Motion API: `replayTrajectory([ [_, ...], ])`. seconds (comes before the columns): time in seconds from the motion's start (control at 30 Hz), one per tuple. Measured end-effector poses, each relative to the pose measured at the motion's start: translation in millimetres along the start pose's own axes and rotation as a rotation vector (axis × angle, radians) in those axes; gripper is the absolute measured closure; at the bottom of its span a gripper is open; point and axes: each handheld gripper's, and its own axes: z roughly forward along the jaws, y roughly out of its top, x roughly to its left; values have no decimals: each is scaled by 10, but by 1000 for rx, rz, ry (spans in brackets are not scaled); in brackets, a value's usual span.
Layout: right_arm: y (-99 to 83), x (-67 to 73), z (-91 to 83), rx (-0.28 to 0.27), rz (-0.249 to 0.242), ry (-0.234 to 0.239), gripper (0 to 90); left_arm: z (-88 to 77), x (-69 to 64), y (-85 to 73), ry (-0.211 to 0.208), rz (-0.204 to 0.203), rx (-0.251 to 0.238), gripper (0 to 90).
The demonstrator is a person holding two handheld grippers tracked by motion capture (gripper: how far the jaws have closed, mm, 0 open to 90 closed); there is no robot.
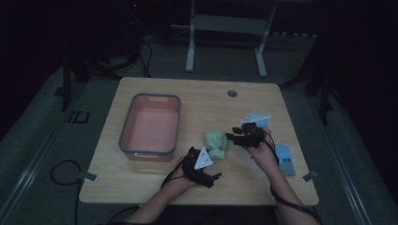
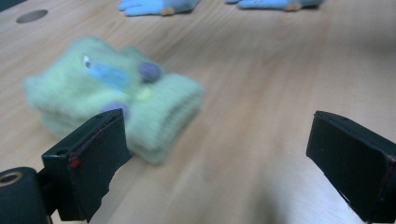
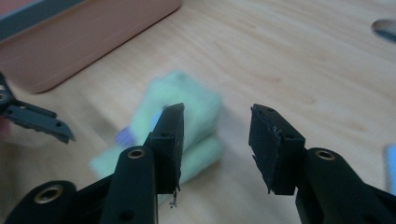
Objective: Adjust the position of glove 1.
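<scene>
- Hovering apart, left tool [image 1: 212, 177] at about 6 o'clock on the bench [image 1: 197, 101], jaws spread wide with nothing between them; in the left gripper view the folded green sock [image 2: 114, 100] lies just beyond the left jaw, untouched.
- Standing partly apart, right tool [image 1: 233, 133] at about 3 o'clock of the sock, jaws empty too; seen in the right gripper view with the sock [image 3: 180, 128] lying behind the left jaw rather than between the pads.
- Resting flat on the bench, green sock [image 1: 216, 144] between the two tools, near the middle-right, folded into a thick bundle and free of both.
- Sitting at 9 o'clock of the sock, pink bin [image 1: 151, 125], well apart from it and looking empty.
- Lying at 3 o'clock past the right hand, blue socks [image 1: 284, 159], unfolded.
- Judged progress: folding of the green pair looks done; likely left to do, moving the bundle to the bin and handling the blue pair.
</scene>
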Motion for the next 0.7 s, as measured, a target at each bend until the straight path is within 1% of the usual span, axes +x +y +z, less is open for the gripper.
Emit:
replayTrajectory([
  [0.03, 35, -21, 31, 6, 0, 10, 546, 18, 30, 29, -7, 9, -1, 92],
  [0.07, 67, -43, 65, 7, 4, 30, 530, 35, 60, 54, -8, 24, 0, 132],
  [0.13, 123, -57, 148, 18, 0, 37, 503, 85, 116, 100, -26, 44, 32, 172],
  [0.17, 139, -62, 185, 23, 4, 49, 482, 117, 140, 121, -13, 65, 47, 214],
  [0.2, 160, -70, 256, 36, 10, 68, 471, 147, 162, 134, -18, 77, 64, 264],
  [0.23, 173, -89, 311, 44, 20, 89, 452, 180, 184, 145, -15, 86, 83, 283],
  [0.27, 183, -117, 361, 46, 35, 102, 449, 209, 205, 151, -21, 98, 98, 296],
  [0.3, 190, -147, 410, 47, 58, 132, 447, 233, 219, 152, -22, 111, 108, 329],
  [0.33, 192, -165, 458, 52, 69, 151, 433, 253, 229, 154, -22, 119, 116, 332],
  [0.4, 182, -170, 562, 81, 71, 168, 417, 290, 234, 154, -30, 134, 128, 370],
  [0.43, 167, -174, 618, 98, 74, 175, 395, 309, 230, 154, -23, 153, 146, 379],
  [0.47, 151, -177, 669, 120, 77, 170, 395, 327, 227, 150, -28, 160, 158, 388],
  [0.5, 130, -182, 715, 138, 76, 177, 384, 348, 224, 141, -28, 165, 166, 387],
  [0.53, 130, -182, 715, 138, 76, 177, 384, 348, 224, 141, -28, 165, 166, 387],
  [0.57, 107, -188, 753, 151, 83, 183, 370, 387, 212, 118, -21, 183, 186, 387],
  [0.6, 61, -208, 811, 174, 105, 187, 350, 396, 210, 112, -18, 189, 188, 382],
  [0.63, 39, -229, 837, 180, 129, 207, 349, 404, 197, 110, -6, 206, 194, 387],
  [0.7, 7, -259, 881, 203, 171, 246, 350, 410, 192, 114, -3, 213, 194, 414],
])
